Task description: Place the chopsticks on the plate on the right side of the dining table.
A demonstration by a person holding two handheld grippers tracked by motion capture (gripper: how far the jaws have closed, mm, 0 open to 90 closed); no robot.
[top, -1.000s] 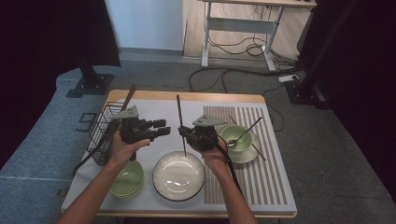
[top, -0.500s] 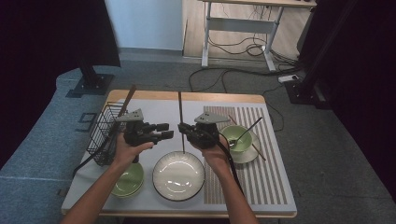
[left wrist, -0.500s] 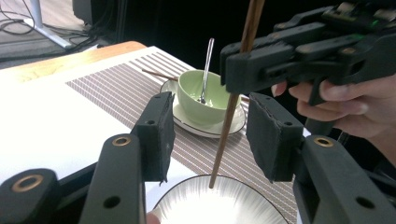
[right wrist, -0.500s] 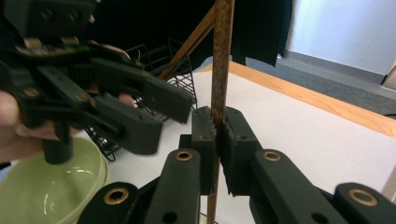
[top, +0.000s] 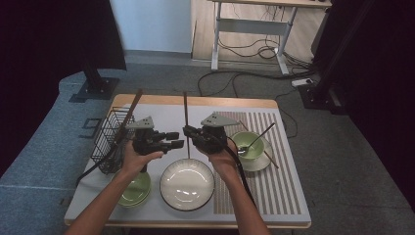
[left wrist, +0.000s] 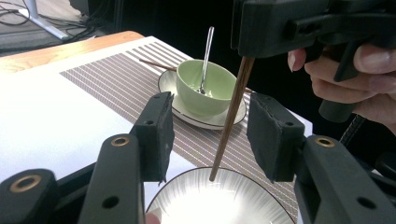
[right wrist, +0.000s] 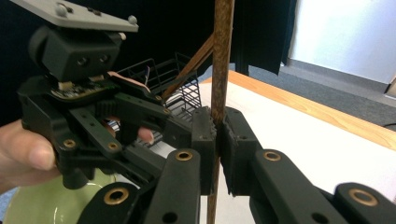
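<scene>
Chopstick (right wrist: 221, 56) in right hand-held gripper (right wrist: 218, 154)

Table (top: 161, 110) bears basket (top: 108, 139), 2 plates, striped mat (top: 274, 186)

Black claws (top: 183, 137) with brass rivets, grey plates

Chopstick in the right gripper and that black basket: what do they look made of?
Chopstick: probably wood or bamboo, a matte brown stick with a faintly grainy surface. Basket: looks like black coated metal wire, a thin see-through grid, though coated plastic can't be ruled out.
</scene>
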